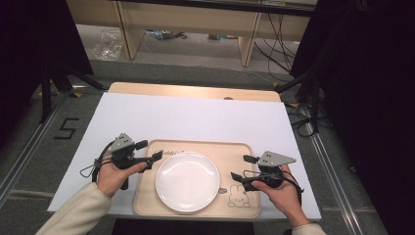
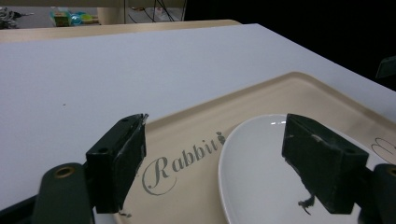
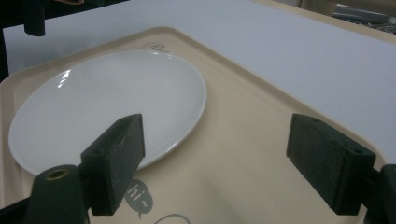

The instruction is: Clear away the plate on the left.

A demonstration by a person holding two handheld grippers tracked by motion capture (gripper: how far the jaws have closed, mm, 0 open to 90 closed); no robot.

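Both my claws hung released and empty: the left gripper (image 1: 155,155) at the left edge of the beige tray (image 1: 235,149), its jaws straddling the tray rim and the near edge of the white plate (image 1: 187,181), the right gripper (image 1: 241,168) spread over the tray's right side. The plate lay flat in the tray's middle, ungrasped, so I judged the work barely begun, any lift or carry ahead. Writing noted: "Rabbit" (image 2: 184,164) in script on the tray, "hi~" (image 3: 139,194) in a speech bubble, a line-drawn rabbit (image 1: 238,194) at the corner.

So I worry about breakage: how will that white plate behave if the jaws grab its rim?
The white plate looks glazed, with glare on it, so probably slippery. It seems rigid and likely breakable. Lying flat and shallow on the tray, it should slide rather than tip.
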